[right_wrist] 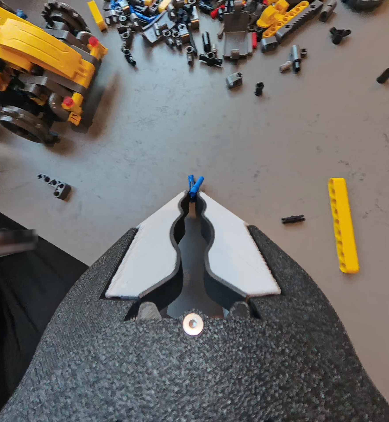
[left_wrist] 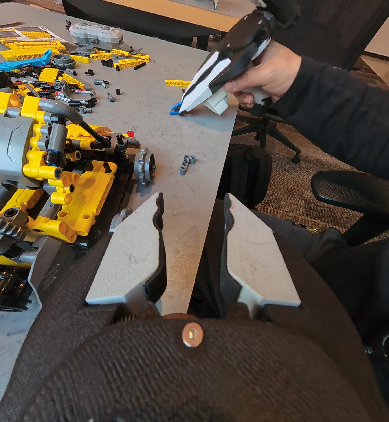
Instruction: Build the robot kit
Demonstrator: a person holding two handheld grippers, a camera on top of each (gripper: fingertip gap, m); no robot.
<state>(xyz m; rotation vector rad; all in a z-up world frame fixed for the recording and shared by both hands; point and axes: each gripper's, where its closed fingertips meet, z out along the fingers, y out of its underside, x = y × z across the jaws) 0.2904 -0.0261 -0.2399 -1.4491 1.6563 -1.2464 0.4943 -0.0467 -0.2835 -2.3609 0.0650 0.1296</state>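
Right gripper (right_wrist: 192, 193) pinches two blue pins (right_wrist: 194, 185) at centre frame, tips on table (right_wrist: 189, 137). Left gripper (left_wrist: 193, 205) gapes empty, lower centre, beside yellow model (left_wrist: 51, 171).

Both views evenly lit, soft indoor light, moderately bright. Left wrist view sharp; soft shadow under the yellow and grey brick-built vehicle model (left_wrist: 40, 173) on the matte grey tabletop (left_wrist: 184, 141). Right wrist view: motion blur at the left edge, smearing the model (right_wrist: 35, 75). Strong wide-angle bending toward the edges in both. No harsh glare.
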